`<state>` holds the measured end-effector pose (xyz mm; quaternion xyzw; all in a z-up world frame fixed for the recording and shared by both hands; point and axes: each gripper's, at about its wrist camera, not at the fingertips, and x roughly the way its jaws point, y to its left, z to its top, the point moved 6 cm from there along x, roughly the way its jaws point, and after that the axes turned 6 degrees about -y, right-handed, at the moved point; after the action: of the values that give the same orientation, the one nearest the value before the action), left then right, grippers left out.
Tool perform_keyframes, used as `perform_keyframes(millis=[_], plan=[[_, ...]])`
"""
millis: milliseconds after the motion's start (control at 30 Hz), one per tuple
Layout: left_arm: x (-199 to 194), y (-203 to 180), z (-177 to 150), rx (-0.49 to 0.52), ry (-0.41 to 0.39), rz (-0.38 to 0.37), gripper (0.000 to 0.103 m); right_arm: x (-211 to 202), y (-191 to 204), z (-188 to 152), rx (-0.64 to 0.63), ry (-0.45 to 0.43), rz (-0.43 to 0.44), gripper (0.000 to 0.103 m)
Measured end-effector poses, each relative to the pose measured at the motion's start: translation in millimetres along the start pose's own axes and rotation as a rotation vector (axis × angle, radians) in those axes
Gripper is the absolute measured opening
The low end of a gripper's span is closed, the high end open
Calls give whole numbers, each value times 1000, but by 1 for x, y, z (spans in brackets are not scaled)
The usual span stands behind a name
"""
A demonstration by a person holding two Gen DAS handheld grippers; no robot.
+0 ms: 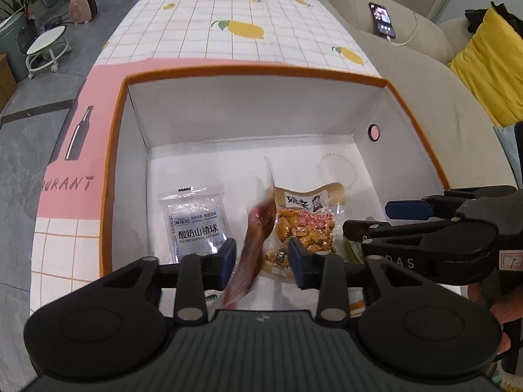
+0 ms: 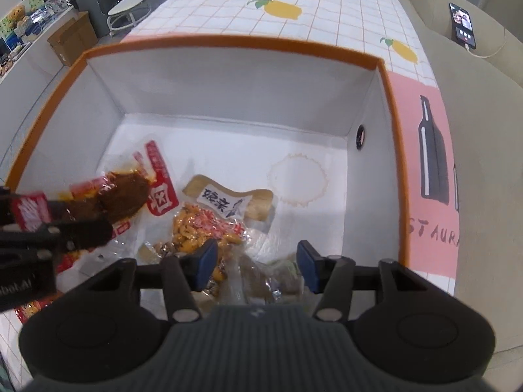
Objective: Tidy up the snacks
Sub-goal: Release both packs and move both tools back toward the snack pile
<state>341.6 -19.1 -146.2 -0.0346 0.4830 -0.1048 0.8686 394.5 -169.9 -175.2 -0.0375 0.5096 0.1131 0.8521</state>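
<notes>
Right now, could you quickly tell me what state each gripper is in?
Left gripper: open, with the blurred red-brown snack packet between its fingers, not clamped, over the box.
Right gripper: open, holding nothing, above the packets in the box.

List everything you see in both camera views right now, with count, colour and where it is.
Orange-rimmed white cardboard box: one, on the lemon-print checked tablecloth.
Silver-grey foil snack sachet: one, box floor, left.
Red-and-brown clear snack packet: one, blurred, between the left gripper's fingers above the box floor.
Yellow snack pouch with beige label: one, box floor, middle.
Clear crinkly packets: count unclear, under the right gripper.
Black phone: one, lit, on the beige sofa.
Yellow cushion: one, on the sofa.
White round stool: one, on the floor.
Left gripper: black, blue pads, open.
Right gripper: same, open.
</notes>
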Motion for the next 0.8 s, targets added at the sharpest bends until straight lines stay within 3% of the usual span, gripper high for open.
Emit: perform_keyframes(millis=[67, 100, 400, 567, 800], plan=[[-7, -3, 1, 9, -21, -3, 66, -7, 1, 1, -2, -11, 4, 56], [-10, -4, 2, 14, -26, -1, 68, -10, 2, 1, -4, -14, 2, 58], [-55, -8, 8, 19, -139, 47, 68, -49, 3, 0, -6, -74, -11, 65], [-89, -11, 8, 33, -224, 90, 68, -81, 9, -4, -7, -133, -10, 75], [-135, -16, 0, 70, -347, 142, 68, -127, 16, -15, 20, -253, -20, 78]])
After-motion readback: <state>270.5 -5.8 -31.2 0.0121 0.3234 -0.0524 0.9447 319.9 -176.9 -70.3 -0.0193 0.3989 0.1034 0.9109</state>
